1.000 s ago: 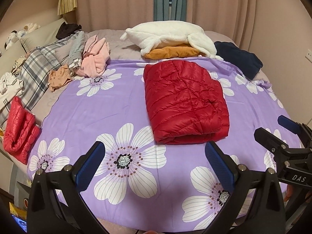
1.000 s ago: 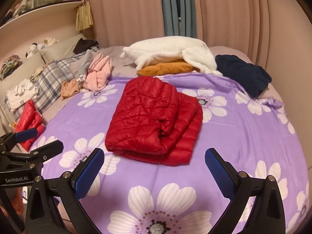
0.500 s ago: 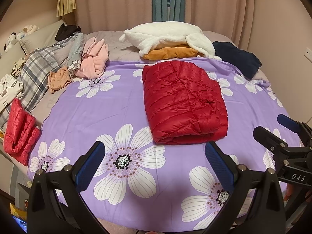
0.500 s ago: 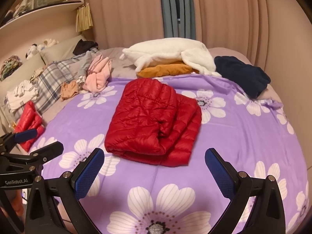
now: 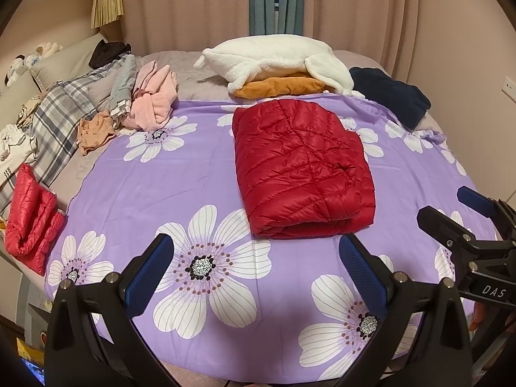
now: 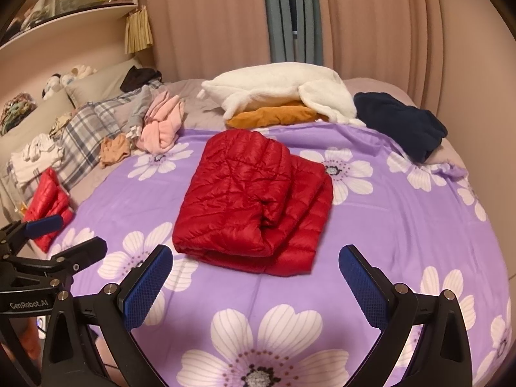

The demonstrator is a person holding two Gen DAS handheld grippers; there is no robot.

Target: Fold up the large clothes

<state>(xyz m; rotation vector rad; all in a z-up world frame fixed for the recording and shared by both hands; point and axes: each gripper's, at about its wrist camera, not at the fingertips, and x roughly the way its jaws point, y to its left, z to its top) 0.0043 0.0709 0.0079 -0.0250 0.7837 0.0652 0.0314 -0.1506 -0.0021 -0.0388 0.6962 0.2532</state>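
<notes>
With both the left gripper point(image 5: 256, 267) and right gripper point(image 6: 254, 277) spread and empty, the folded red jacket point(image 5: 301, 167) at twelve o'clock could be sprung open by its slippery puffiness.

A folded red down jacket point(image 6: 254, 206) lies in the middle of a purple flowered sheet point(image 6: 403, 225) spread over the bed, its layers stacked unevenly with the lower one sticking out to the right. The right gripper point(image 6: 256, 285) hangs above the sheet's near edge, blue-padded jaws spread wide and holding nothing, just short of the jacket. The left gripper point(image 6: 61, 233) shows at the left border, jaws also apart and empty. Behind the jacket a white fleece garment point(image 6: 280, 88) lies on an orange one point(image 6: 274, 116), with a dark navy garment point(image 6: 403, 124) to the right. A pink garment point(image 6: 163, 127), a plaid quilt point(image 6: 84, 132) and a second folded red jacket point(image 6: 48, 198) line the left side.
</notes>
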